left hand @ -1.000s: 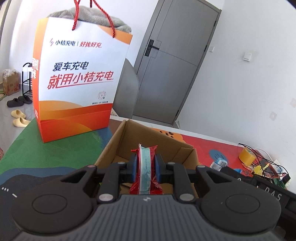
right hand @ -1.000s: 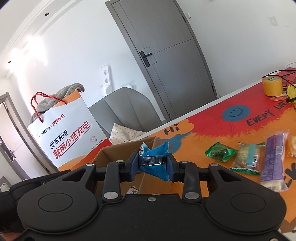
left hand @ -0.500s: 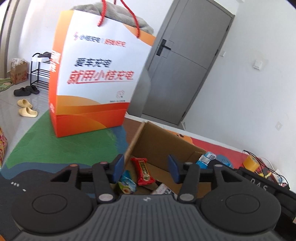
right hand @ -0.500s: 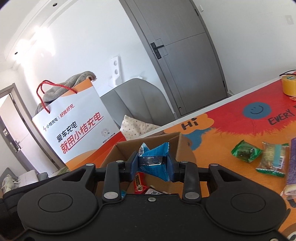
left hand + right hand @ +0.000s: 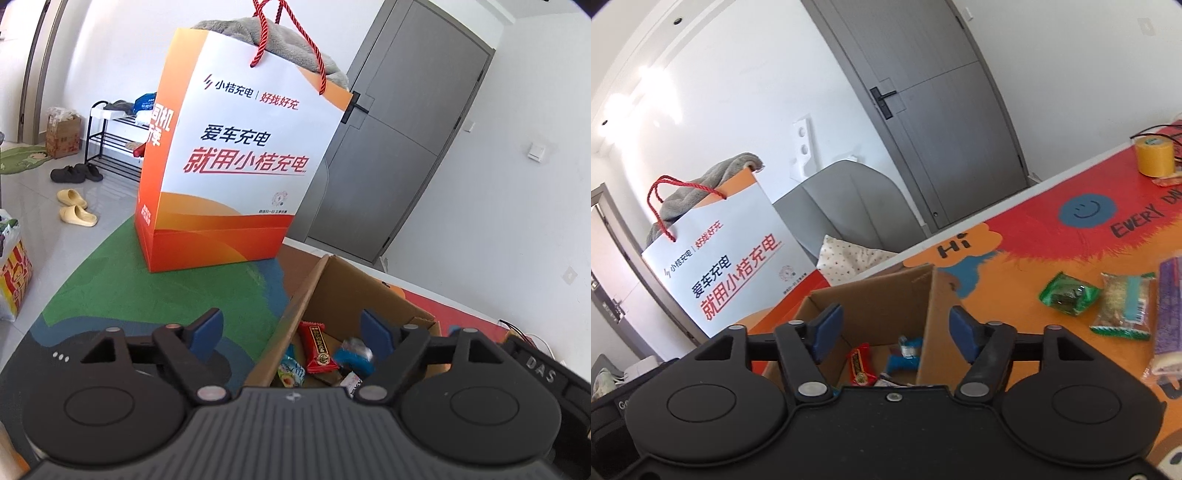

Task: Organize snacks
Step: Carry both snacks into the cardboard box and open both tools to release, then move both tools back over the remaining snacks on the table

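Both snacks now dropped into the cardboard box (image 5: 931,295)

The left gripper (image 5: 291,330) and right gripper (image 5: 895,332) stand wide open and empty; red snack (image 5: 317,347) and blue snack (image 5: 903,360) lie inside, more wait beside the box.

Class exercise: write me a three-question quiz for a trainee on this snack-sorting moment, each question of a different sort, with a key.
1. True or false: the right gripper is shut on a snack.
2. Which lies inside the cardboard box? A) red snack packet B) yellow tape roll C) purple packet
3. Fill in: the green packet lies on the ____, outside the box.

Key: 1 false, its fingers stand apart, empty. 2 A. 3 table.
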Available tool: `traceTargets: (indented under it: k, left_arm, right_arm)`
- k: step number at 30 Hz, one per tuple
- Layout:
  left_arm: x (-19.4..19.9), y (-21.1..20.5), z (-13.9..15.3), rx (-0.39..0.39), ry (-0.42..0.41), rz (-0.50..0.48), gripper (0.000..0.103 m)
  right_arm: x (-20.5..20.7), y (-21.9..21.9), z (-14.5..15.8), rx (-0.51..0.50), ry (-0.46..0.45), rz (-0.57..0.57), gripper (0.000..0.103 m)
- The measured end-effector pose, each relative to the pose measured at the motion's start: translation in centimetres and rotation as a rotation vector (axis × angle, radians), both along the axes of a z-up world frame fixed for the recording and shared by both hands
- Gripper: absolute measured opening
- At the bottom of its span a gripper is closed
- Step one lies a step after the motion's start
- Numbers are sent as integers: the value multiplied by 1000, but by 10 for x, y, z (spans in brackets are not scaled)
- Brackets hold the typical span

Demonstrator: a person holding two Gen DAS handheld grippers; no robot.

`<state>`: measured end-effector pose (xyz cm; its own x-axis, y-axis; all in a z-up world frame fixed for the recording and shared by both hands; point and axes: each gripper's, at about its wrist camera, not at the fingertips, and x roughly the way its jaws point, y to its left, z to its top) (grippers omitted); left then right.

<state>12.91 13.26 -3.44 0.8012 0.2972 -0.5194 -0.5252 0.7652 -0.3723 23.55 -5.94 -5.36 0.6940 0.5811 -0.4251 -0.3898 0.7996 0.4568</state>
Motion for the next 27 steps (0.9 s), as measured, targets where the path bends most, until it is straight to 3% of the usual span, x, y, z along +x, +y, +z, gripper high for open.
traceTargets:
  k: [3,12,27]
  left_arm:
    - [0,-6,1,5,5,-2,86]
    - [-2,-30,6,33,10,-20,92]
    - [16,-97,12,61,8,-136,96]
  right_arm:
    - [-4,-10,-2,-13,6,-32,80]
    - [-14,-42,0,-31,13,-95,93]
    - [-25,-118,5,-24,2,-211,98]
